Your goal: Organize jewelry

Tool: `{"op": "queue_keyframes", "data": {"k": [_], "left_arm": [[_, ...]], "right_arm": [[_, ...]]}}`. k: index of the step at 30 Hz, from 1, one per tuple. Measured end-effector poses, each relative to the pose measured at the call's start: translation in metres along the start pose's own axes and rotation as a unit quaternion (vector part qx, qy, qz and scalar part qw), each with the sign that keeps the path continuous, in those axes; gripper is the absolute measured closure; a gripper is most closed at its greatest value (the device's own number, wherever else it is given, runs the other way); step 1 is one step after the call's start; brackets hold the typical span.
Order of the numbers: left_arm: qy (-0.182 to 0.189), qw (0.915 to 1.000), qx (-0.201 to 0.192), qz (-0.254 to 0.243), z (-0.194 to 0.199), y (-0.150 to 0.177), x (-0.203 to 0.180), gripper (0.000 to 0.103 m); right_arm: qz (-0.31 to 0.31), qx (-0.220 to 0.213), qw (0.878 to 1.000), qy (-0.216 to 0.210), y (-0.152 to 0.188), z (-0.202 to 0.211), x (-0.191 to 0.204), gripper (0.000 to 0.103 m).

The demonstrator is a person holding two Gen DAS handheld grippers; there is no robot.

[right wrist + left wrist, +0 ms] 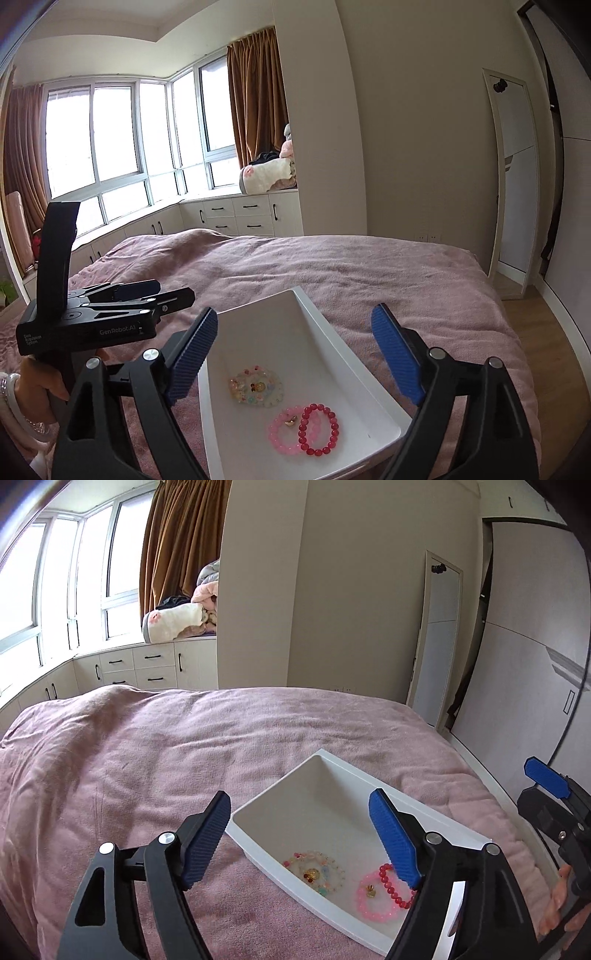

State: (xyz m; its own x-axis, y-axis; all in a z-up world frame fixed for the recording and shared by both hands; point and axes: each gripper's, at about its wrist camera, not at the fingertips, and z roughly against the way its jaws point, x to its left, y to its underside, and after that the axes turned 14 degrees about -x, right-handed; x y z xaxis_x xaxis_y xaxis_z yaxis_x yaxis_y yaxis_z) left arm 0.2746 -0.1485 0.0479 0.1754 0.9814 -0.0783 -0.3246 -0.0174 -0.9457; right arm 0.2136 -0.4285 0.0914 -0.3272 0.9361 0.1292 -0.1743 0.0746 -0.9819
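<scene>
A white rectangular tray (pixel 343 771) (pixel 314 314) lies on the pink bedspread. In its near end lie a pale multicoloured bead bracelet (pixel 317 871) (pixel 255 387), a pink bead bracelet with a gold charm (pixel 369 901) (pixel 282 434) and a red bead bracelet (pixel 393 888) (pixel 319 430). My left gripper (pixel 299 838) is open and empty, held above the tray's near end. My right gripper (pixel 293 354) is open and empty, also above the tray. Each gripper shows in the other's view, the right one at the right edge (pixel 546 779), the left one at the left (pixel 110 310).
The pink bedspread (pixel 147 760) (pixel 332 266) spreads wide around the tray. A leaning mirror (pixel 437 638) (pixel 513 177) stands past the bed's far right corner. White drawers (pixel 236 218) and folded bedding (pixel 177 622) sit under the window.
</scene>
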Motion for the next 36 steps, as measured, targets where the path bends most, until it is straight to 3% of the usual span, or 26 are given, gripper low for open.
{"op": "queue_keyframes", "data": {"k": [4,13,17,21,26,30,36], "left_arm": [[-0.014,0.9999,-0.009,-0.001,0.022,-0.007,0.003,0.011],[-0.029,0.9989,-0.037,0.006,0.075,-0.007,0.003,0.003],[-0.045,0.9981,-0.042,-0.004,0.086,0.002,-0.005,0.003],[-0.085,0.9932,-0.042,-0.067,0.097,0.021,-0.027,0.003],[-0.083,0.9910,-0.041,-0.097,0.110,0.049,-0.048,0.003],[-0.102,0.9904,-0.034,-0.087,0.115,0.073,-0.045,0.003],[-0.111,0.9926,-0.026,-0.042,0.116,0.106,-0.028,0.003]], "right_arm": [[0.027,-0.003,1.000,0.015,-0.014,0.012,0.006,0.005],[0.105,0.032,0.994,0.024,-0.023,0.026,0.035,0.005],[0.117,0.034,0.992,0.031,-0.005,0.041,0.043,0.005],[0.084,0.049,0.995,0.033,0.026,0.059,0.038,0.005],[0.073,0.072,0.993,0.060,0.062,0.078,0.030,0.005],[0.037,0.068,0.996,0.054,0.080,0.087,0.017,0.005],[0.037,0.060,0.997,0.041,0.093,0.085,0.018,0.005]]}}
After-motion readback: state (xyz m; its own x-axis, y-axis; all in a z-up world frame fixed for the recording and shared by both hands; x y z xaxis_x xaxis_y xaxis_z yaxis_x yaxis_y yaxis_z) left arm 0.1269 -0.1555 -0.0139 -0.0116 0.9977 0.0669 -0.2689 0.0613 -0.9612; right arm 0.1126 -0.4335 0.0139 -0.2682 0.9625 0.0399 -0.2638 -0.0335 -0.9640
